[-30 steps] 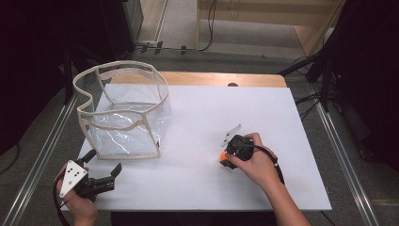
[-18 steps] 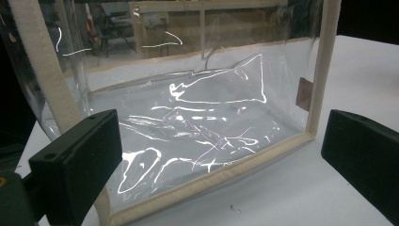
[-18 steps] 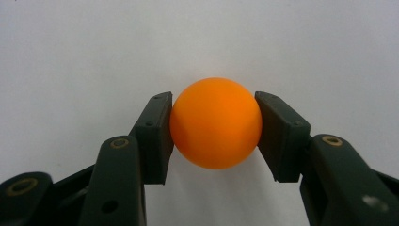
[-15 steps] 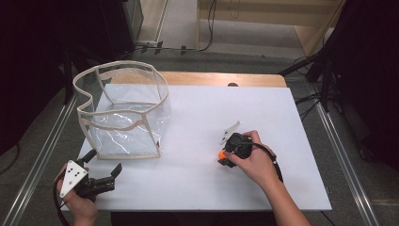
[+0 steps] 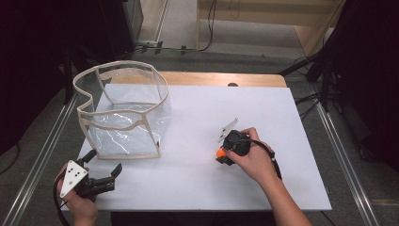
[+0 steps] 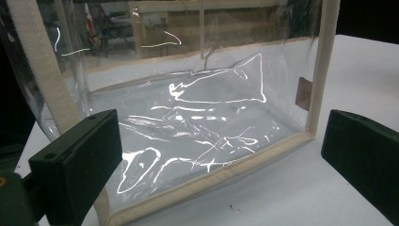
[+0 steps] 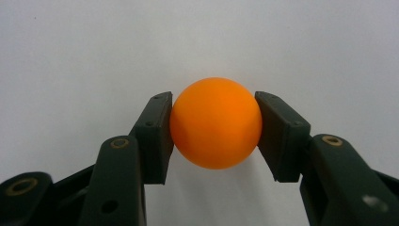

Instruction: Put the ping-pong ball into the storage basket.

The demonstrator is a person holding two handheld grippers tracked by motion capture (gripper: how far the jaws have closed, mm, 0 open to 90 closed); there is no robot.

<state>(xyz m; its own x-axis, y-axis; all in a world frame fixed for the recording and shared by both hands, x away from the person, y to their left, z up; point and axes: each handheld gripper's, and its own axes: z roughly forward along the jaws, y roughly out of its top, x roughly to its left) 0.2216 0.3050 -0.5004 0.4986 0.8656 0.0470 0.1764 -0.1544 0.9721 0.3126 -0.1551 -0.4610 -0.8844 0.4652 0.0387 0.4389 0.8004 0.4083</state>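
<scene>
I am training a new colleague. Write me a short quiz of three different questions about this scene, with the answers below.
1. True or false: the right gripper has its jaws closed on an orange ball.
2. The left gripper faces which thing? A) a clear bag with beige trim B) a cardboard box C) a metal bowl
3. Fill in: the left gripper's jaws are ____.

Key: 1 true. 2 A, the clear bag standing on the white table. 3 open.
</scene>
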